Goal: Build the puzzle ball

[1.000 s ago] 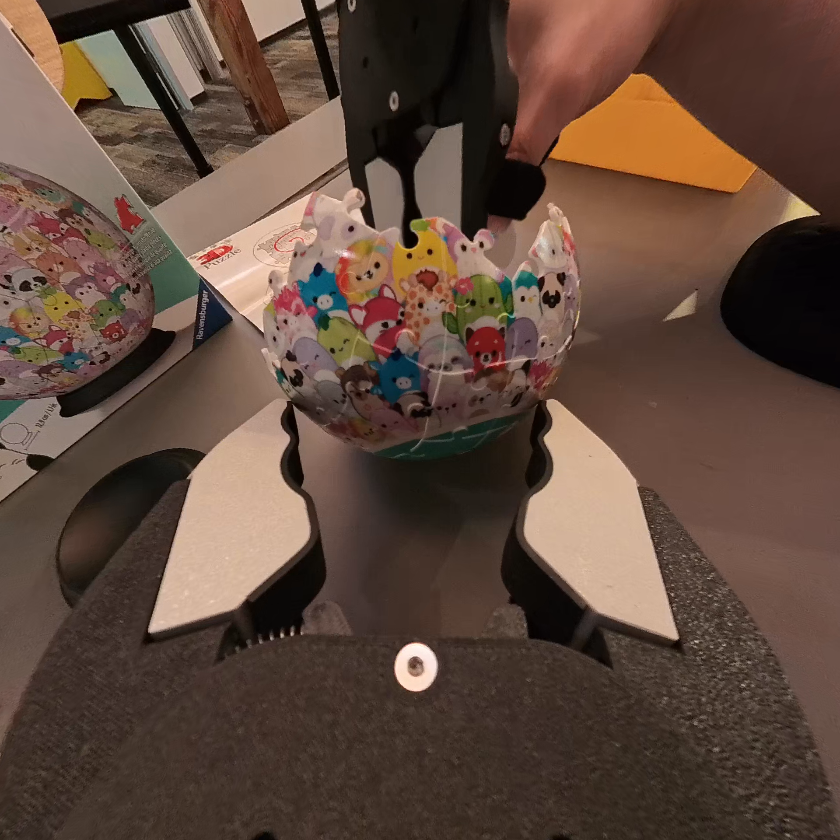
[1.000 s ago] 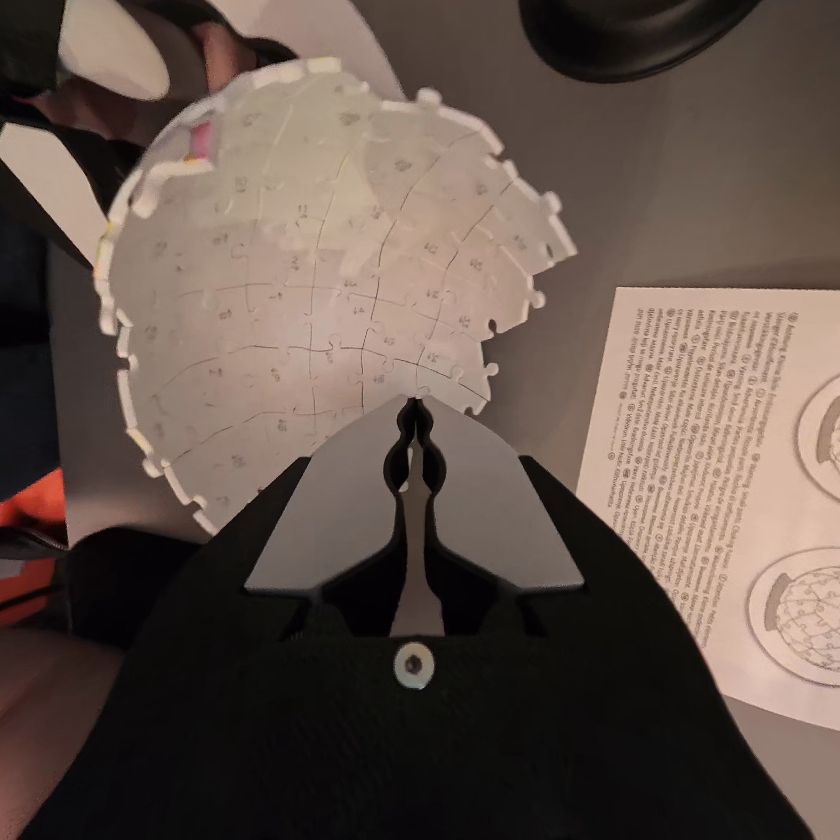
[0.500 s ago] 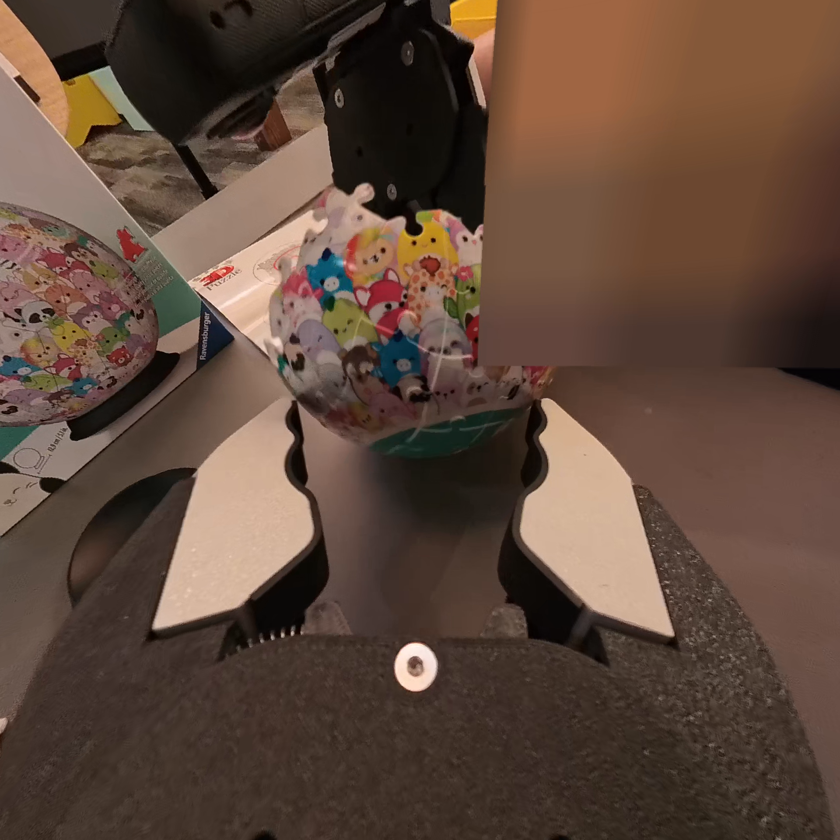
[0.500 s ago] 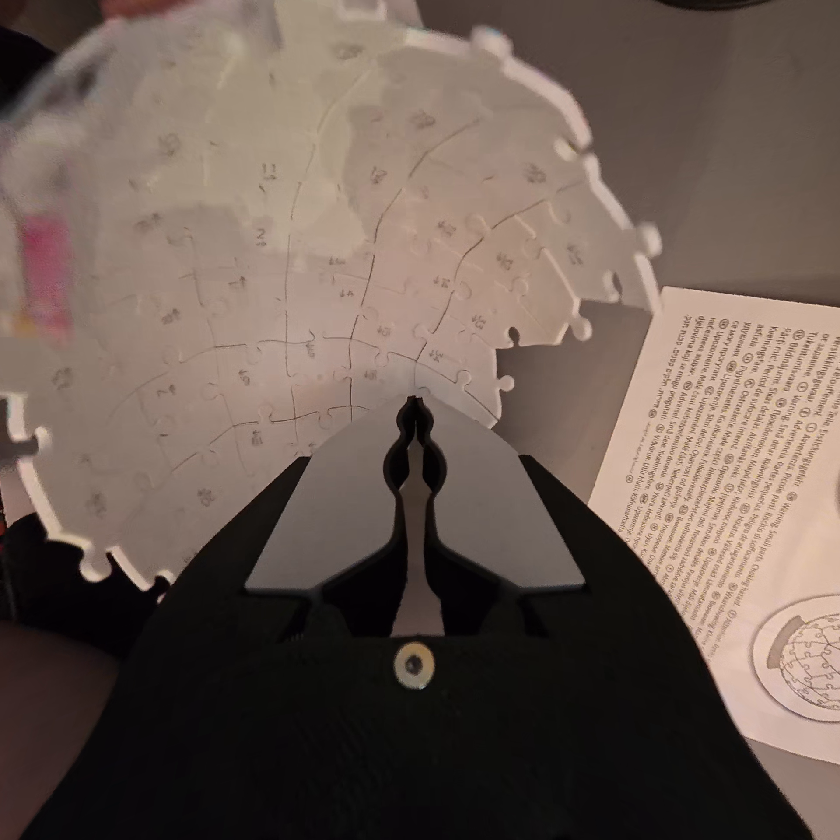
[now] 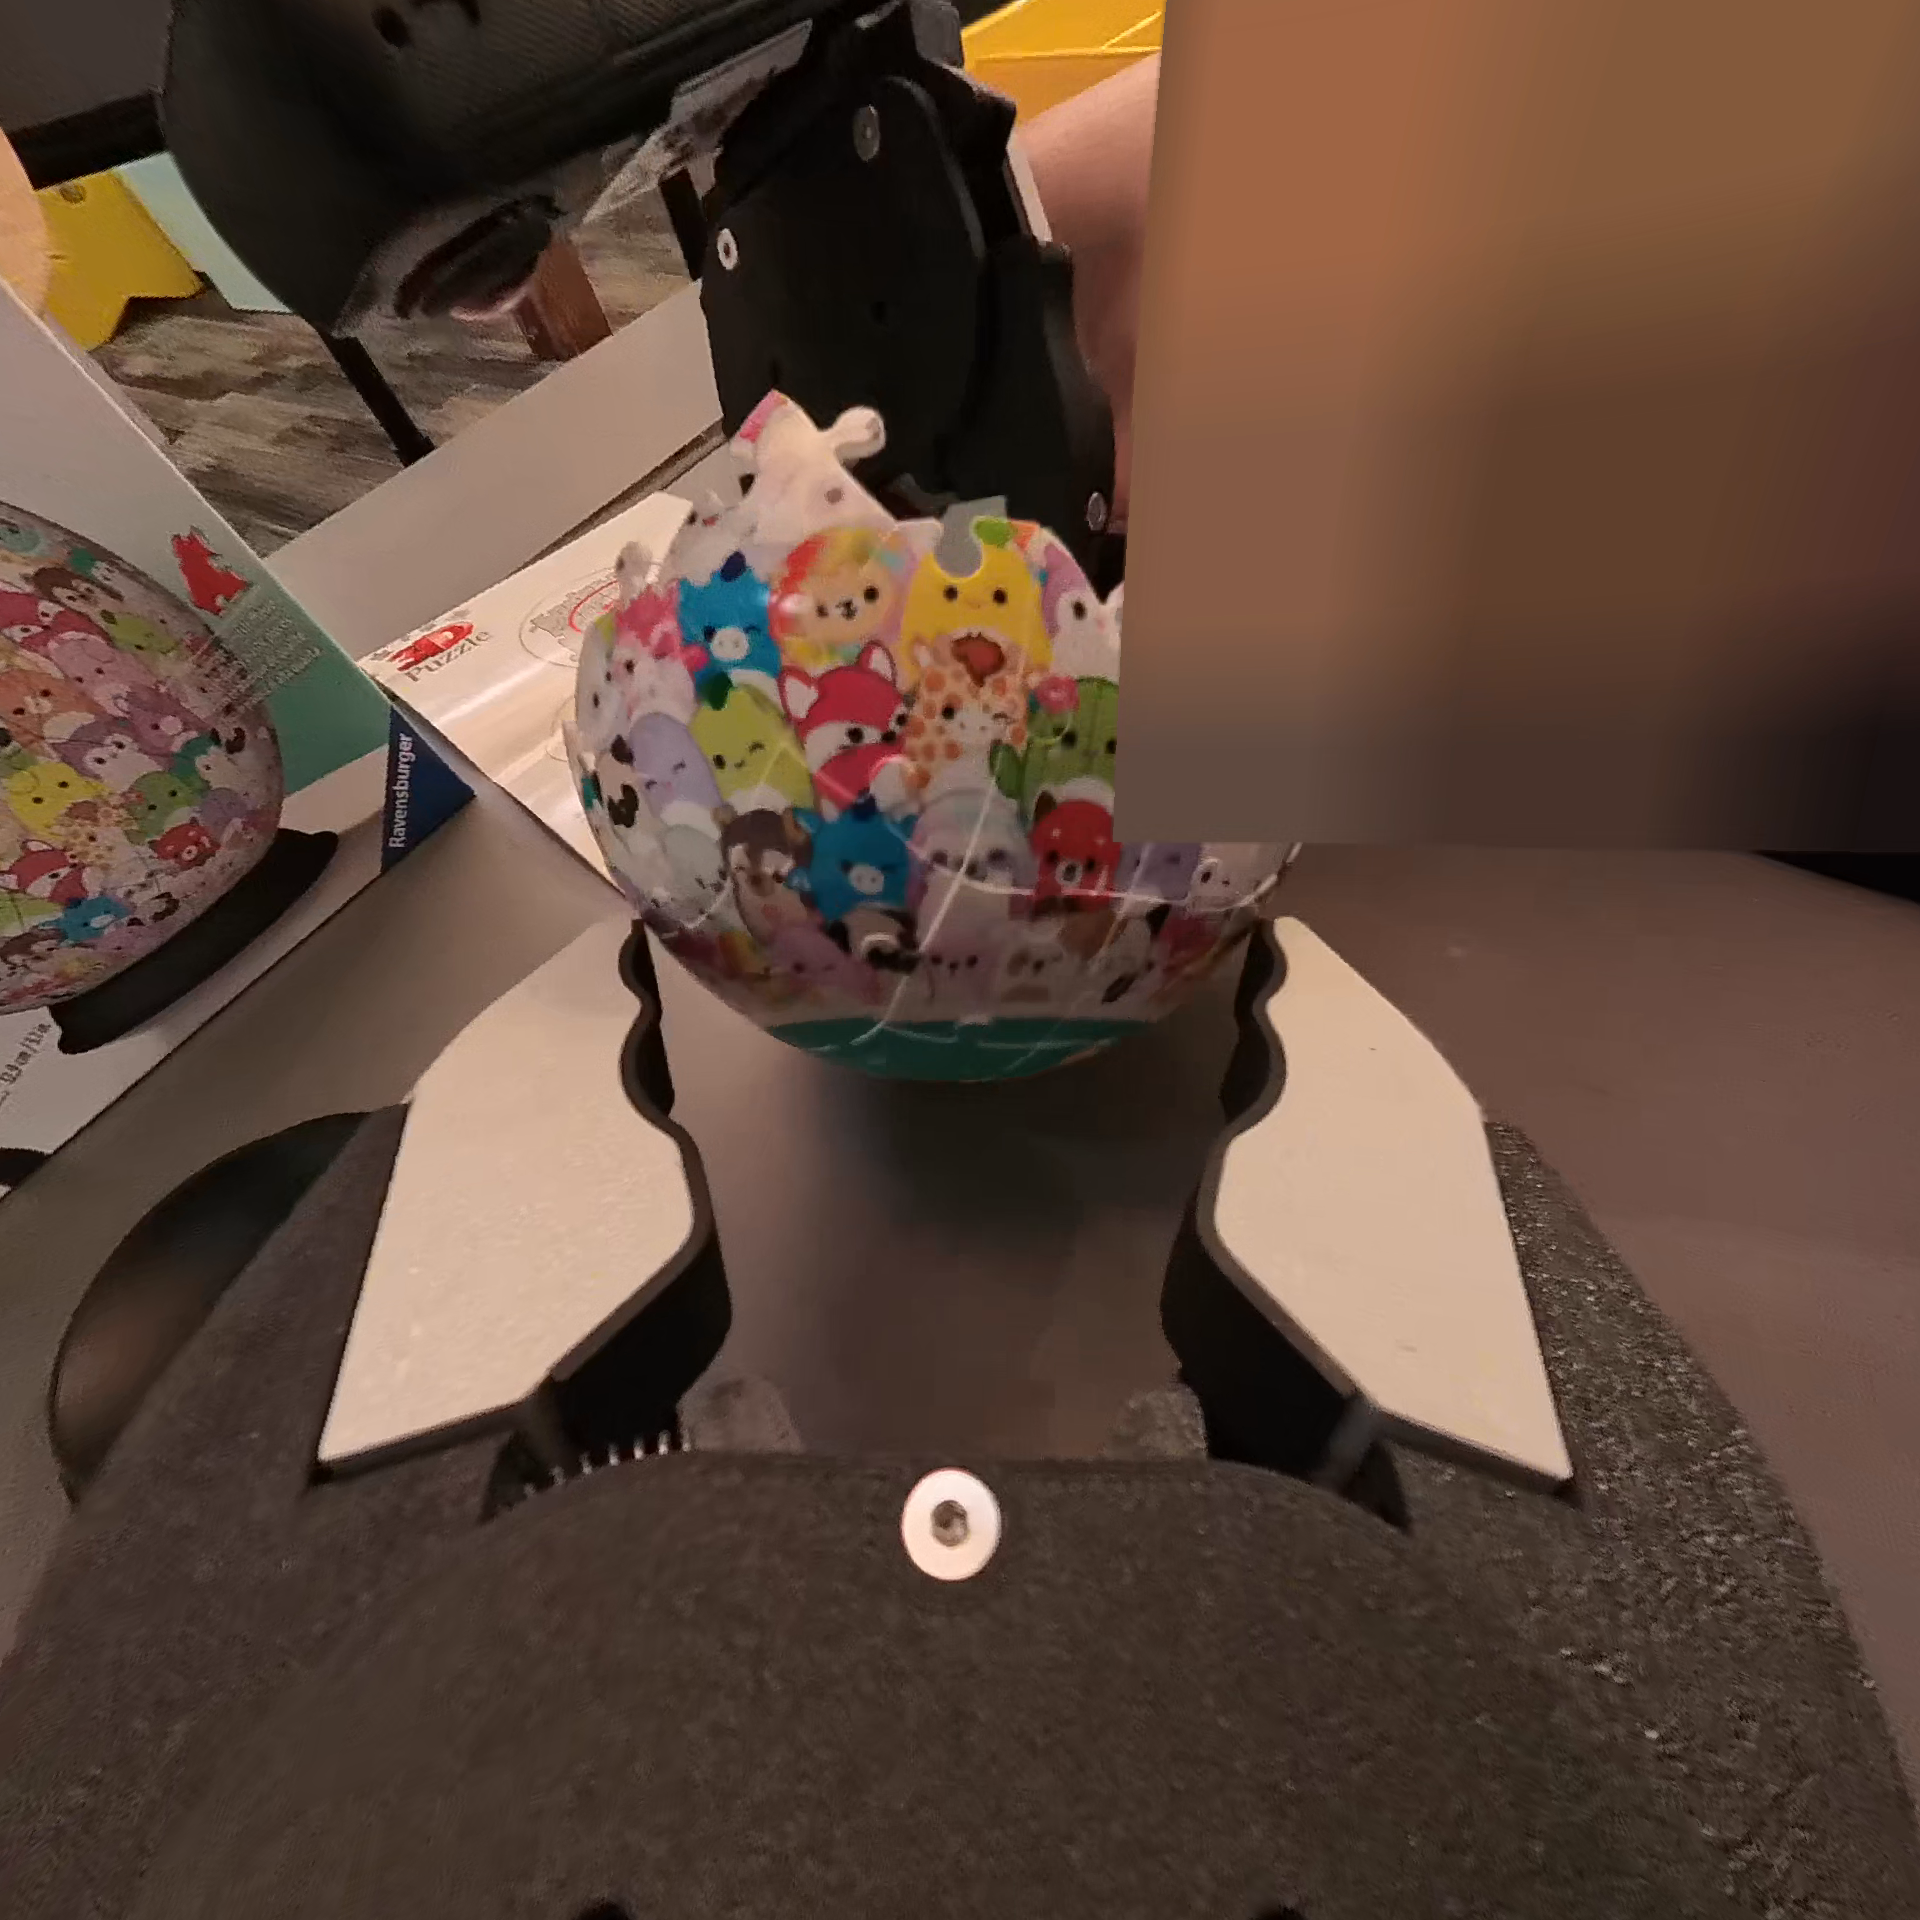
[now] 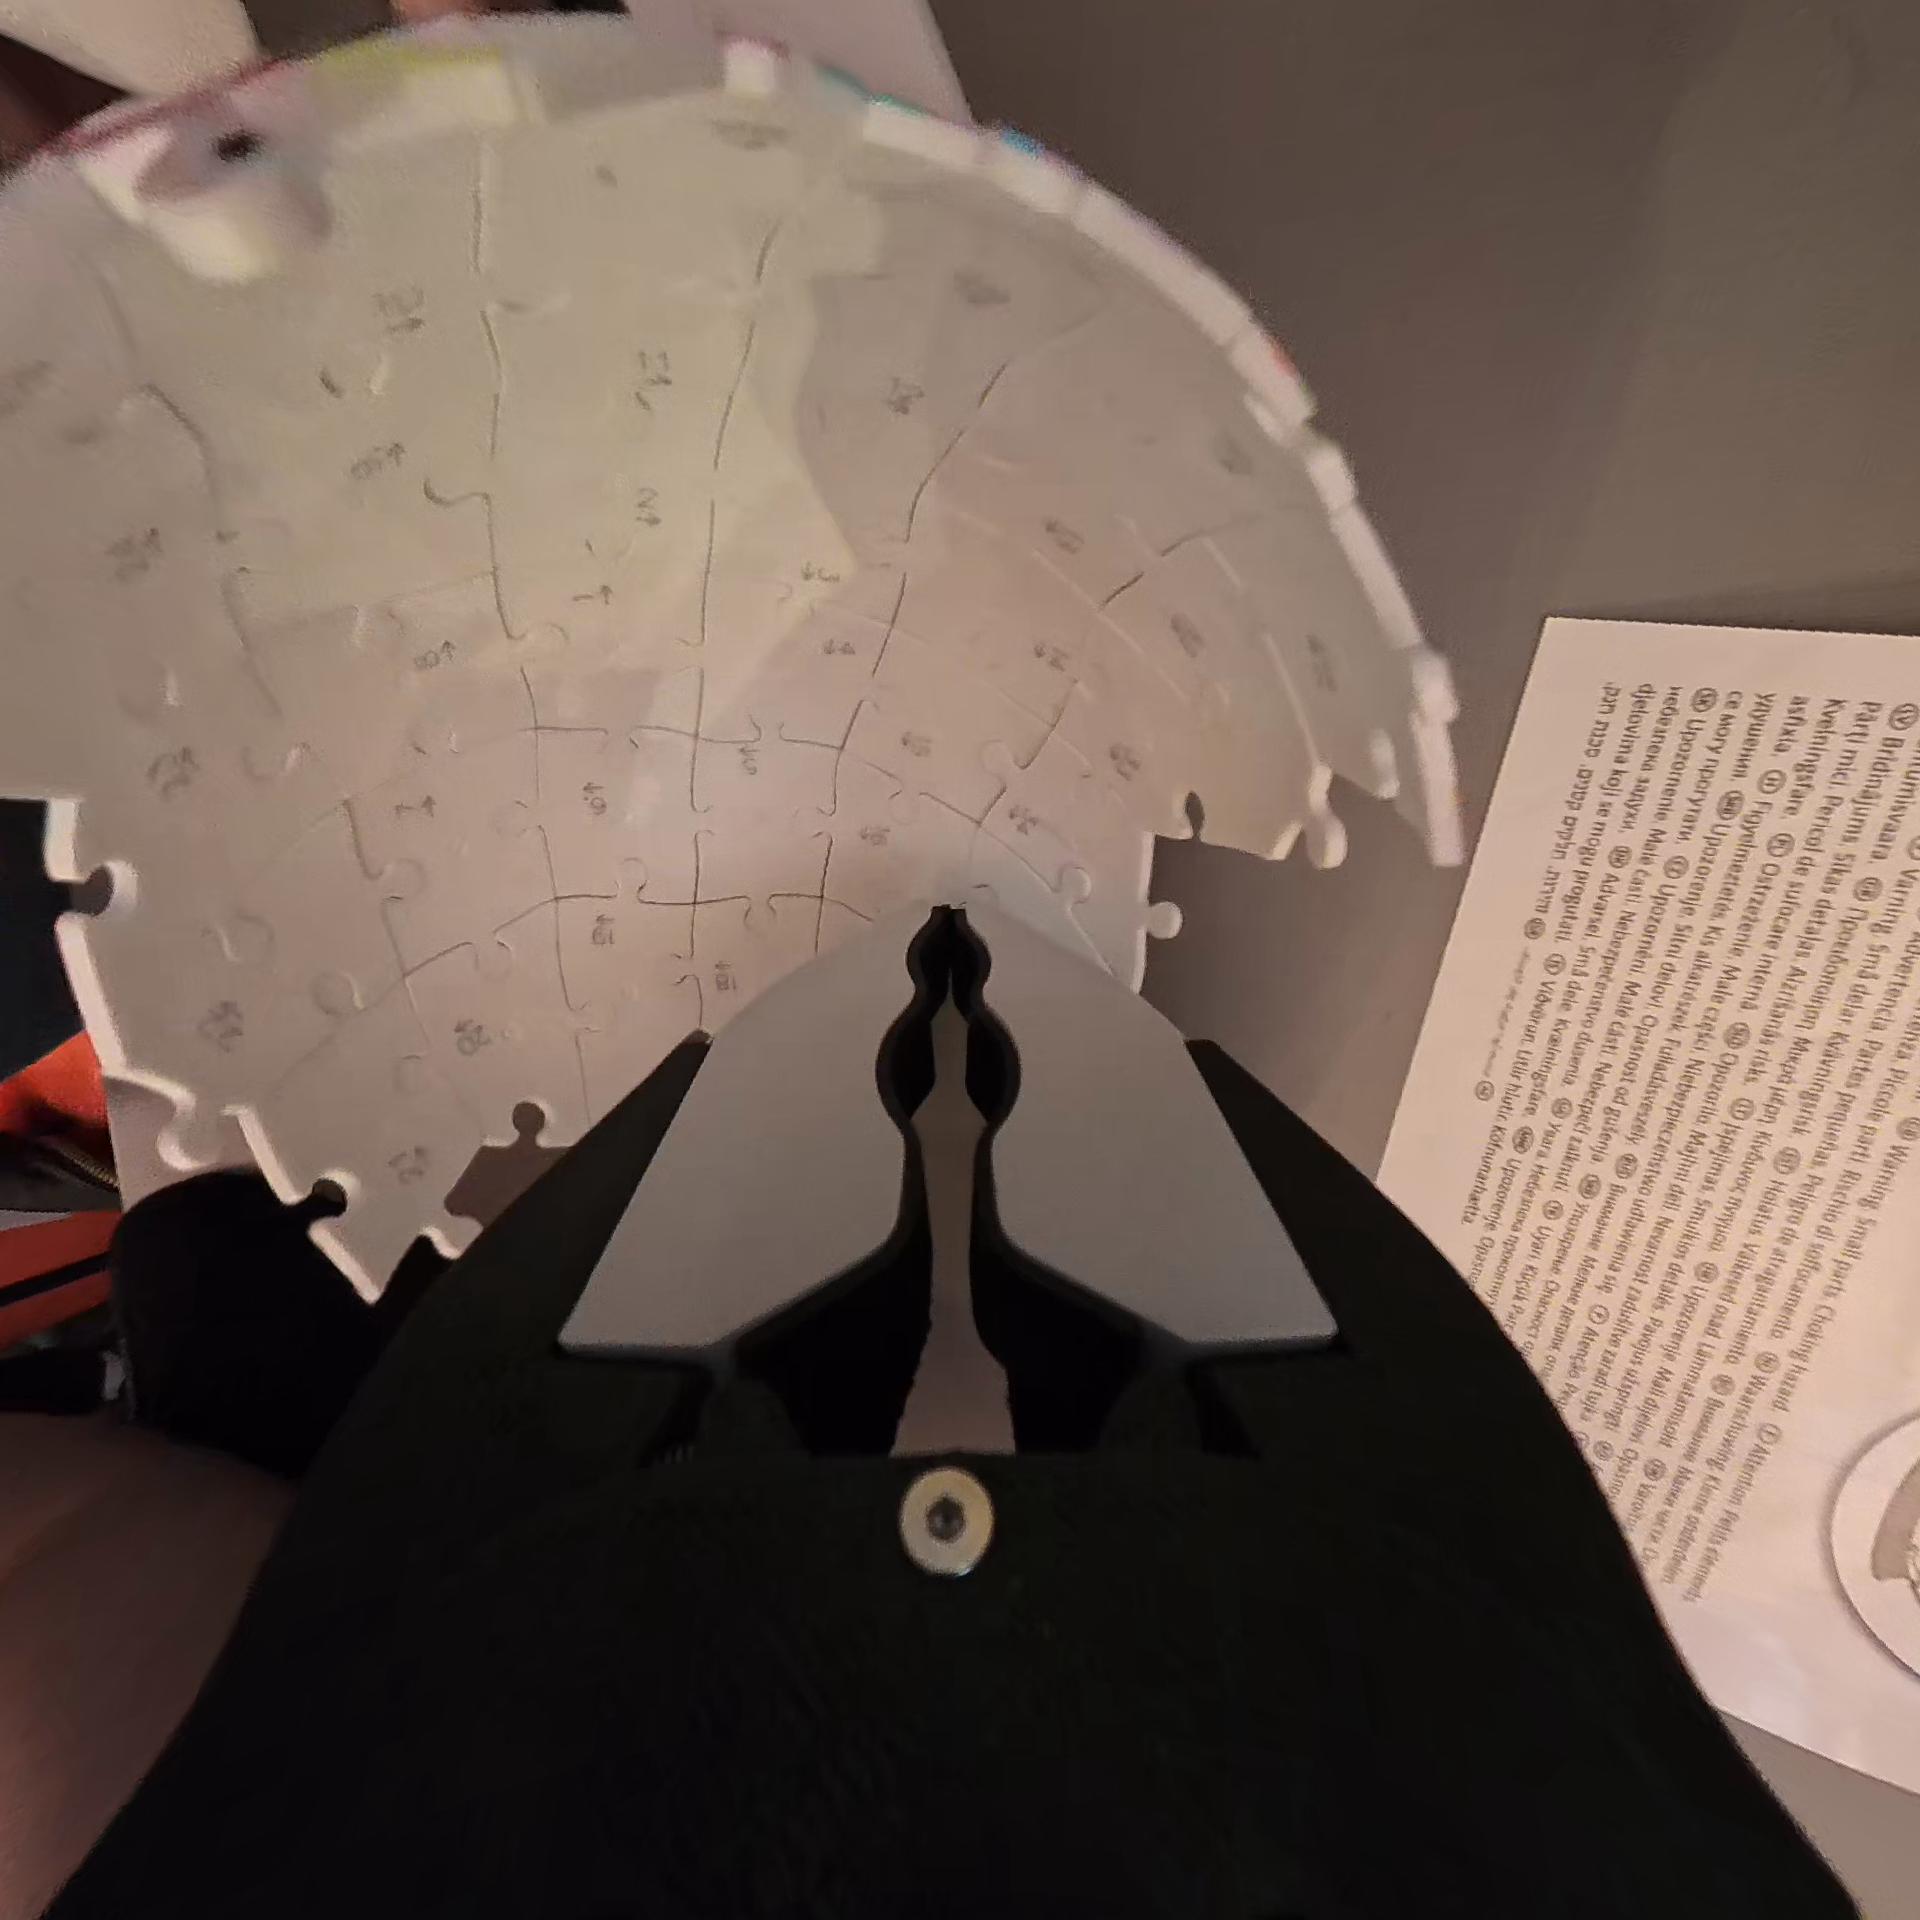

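In the left wrist view, the puzzle box [image 5: 135,748] stands at nine o'clock on the grey table [image 5: 1558,1039], its front printed with a finished ball. Just past it, toward ten o'clock, a white printed sheet [image 5: 520,644] lies flat. At twelve o'clock sits the half-built puzzle ball [image 5: 862,769], a bowl-shaped shell of colourful cartoon animals with a teal band at its base and a jagged upper rim. The left gripper [image 5: 951,987] has its two pale fingers spread wide, one on each side of the shell's lower part, just beside it; contact cannot be told. Above the shell, the right gripper [image 5: 935,499] comes down onto the rim from twelve o'clock.

In the right wrist view, the shell's white inside [image 6: 623,623] fills the frame from nine to one o'clock, its seams and small markings visible, slightly blurred. The right gripper [image 6: 943,920] has its fingers pressed together, pinching the shell's near rim at the tips. At three o'clock a printed instruction leaflet [image 6: 1714,1143] lies on the table.
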### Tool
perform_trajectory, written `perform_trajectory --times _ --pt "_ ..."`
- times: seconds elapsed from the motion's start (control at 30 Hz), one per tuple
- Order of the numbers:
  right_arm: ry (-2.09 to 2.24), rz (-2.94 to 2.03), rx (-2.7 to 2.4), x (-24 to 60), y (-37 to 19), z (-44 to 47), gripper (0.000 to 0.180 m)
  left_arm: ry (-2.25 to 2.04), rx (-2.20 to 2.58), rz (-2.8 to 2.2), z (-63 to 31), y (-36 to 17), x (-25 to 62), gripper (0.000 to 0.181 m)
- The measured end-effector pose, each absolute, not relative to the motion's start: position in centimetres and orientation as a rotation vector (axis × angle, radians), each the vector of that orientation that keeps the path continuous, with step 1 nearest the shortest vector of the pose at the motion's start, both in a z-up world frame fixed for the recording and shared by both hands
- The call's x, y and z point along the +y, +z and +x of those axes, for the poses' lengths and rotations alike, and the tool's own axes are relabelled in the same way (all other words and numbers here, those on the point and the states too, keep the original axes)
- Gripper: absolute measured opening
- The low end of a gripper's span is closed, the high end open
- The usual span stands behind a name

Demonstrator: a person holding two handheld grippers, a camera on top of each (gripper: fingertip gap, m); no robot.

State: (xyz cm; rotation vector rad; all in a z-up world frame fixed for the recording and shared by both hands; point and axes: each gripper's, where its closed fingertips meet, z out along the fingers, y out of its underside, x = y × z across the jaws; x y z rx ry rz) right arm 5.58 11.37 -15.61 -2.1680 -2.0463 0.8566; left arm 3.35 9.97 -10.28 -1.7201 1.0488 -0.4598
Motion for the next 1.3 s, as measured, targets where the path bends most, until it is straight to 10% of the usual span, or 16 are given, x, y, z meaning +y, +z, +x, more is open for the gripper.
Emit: perform_trajectory --times 1.3 --pt "0.612 -2.244 -1.899 15.1 -15.7 8.5 0.001 -0.481 1.080 -1.707 5.2 -10.3 11.0 0.104"
